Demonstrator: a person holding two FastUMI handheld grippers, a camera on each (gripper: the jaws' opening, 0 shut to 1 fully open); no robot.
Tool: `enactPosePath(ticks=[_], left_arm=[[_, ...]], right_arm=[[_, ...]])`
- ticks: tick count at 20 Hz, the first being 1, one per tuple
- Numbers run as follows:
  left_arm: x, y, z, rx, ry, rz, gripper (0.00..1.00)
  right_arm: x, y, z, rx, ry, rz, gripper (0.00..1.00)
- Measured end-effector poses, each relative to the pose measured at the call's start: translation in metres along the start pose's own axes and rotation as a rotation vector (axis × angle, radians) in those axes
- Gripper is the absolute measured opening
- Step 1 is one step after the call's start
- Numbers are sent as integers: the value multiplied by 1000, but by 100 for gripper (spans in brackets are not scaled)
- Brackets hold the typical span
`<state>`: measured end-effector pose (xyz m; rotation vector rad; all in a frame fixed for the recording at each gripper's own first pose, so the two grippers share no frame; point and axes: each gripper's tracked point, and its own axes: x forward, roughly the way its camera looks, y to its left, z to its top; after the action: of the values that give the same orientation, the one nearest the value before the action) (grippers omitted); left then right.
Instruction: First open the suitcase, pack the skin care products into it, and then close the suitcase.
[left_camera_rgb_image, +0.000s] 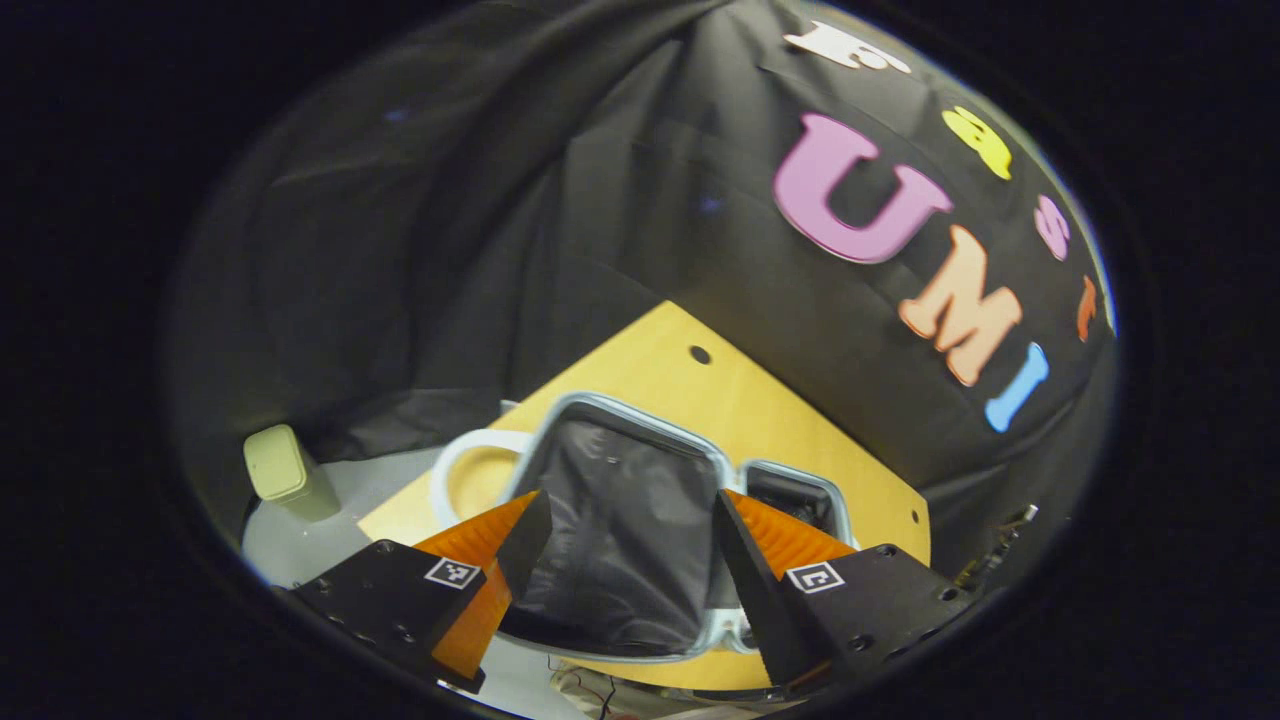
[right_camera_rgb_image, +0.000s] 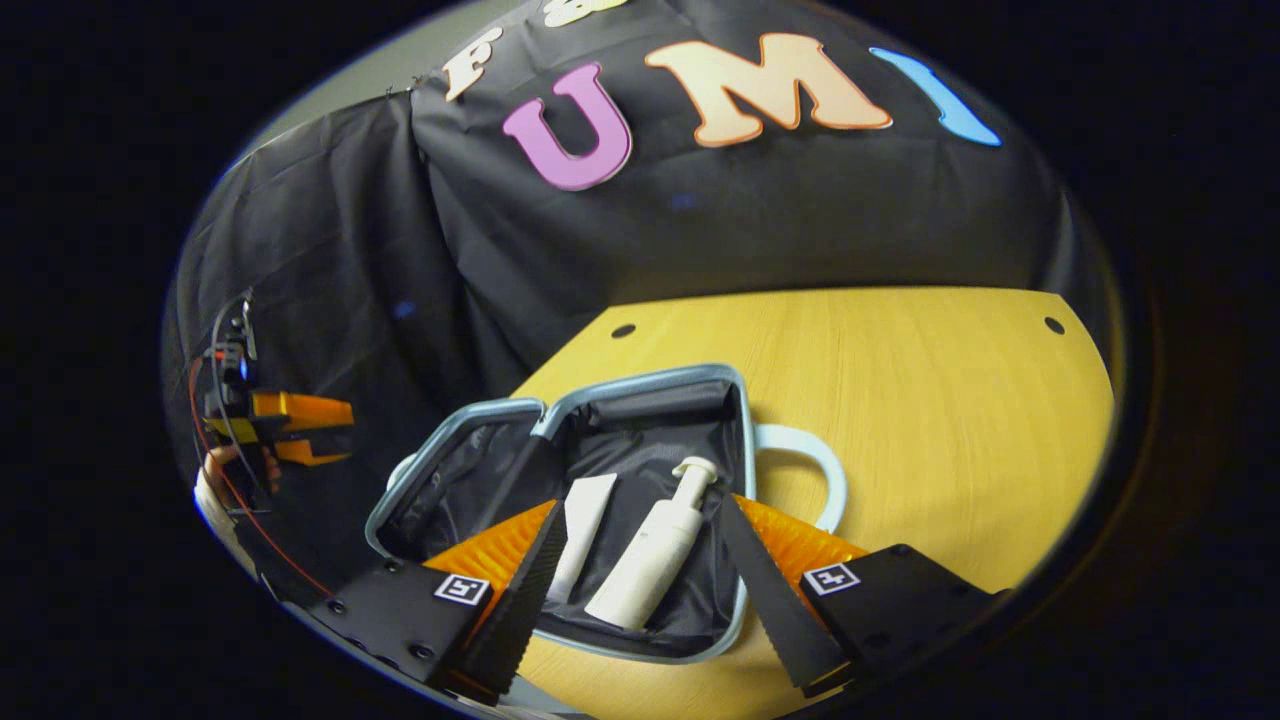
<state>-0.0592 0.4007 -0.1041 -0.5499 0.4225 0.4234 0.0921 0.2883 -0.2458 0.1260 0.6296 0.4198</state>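
Suitcase (right_camera_rgb_image: 600, 500) lying open on the bench (right_camera_rgb_image: 900, 400), directly ahead of the right gripper (right_camera_rgb_image: 640, 590), lid half off to that view's left, handle (right_camera_rgb_image: 815, 470) to its right. Inside: tube (right_camera_rgb_image: 583, 530) and pump bottle (right_camera_rgb_image: 650, 560), long axes running away from the jaws. Right jaws wide, holding nothing. Left gripper (left_camera_rgb_image: 630, 570) likewise spread and empty above the case; pale green bottle (left_camera_rgb_image: 285, 470) standing off to its left, likely left to pack

From the left gripper view we look down close over the open suitcase (left_camera_rgb_image: 620, 520); from the right gripper view, farther back, we share it and the table (right_camera_rgb_image: 900, 400).
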Motion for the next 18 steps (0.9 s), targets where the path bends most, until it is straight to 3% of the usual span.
enactPosePath(ticks=[3, 4, 7, 12, 13, 16, 17, 18], left_arm=[[18, 58, -1, -40, -11, 102, 95], [25, 75, -5, -51, -3, 130, 95], [48, 114, -19, -89, 42, 181, 95], [75, 124, -37, -202, 113, 117, 92], [81, 128, -40, -225, 114, 119, 85], [91, 133, -43, -282, 103, 116, 77], [92, 133, -44, -302, 104, 108, 70], [95, 131, -46, -322, 109, 95, 70]], right_arm=[[-34, -19, 21, -30, -68, -43, 93], [-47, -27, 28, -49, -83, -64, 98], [-75, -42, 42, -81, -121, -120, 98], [-99, -52, 45, -78, -135, -162, 98], [-100, -54, 45, -79, -135, -170, 98], [-100, -49, 45, -76, -137, -166, 98], [-100, -48, 46, -85, -138, -164, 98], [-100, -47, 44, -99, -137, -166, 98]])
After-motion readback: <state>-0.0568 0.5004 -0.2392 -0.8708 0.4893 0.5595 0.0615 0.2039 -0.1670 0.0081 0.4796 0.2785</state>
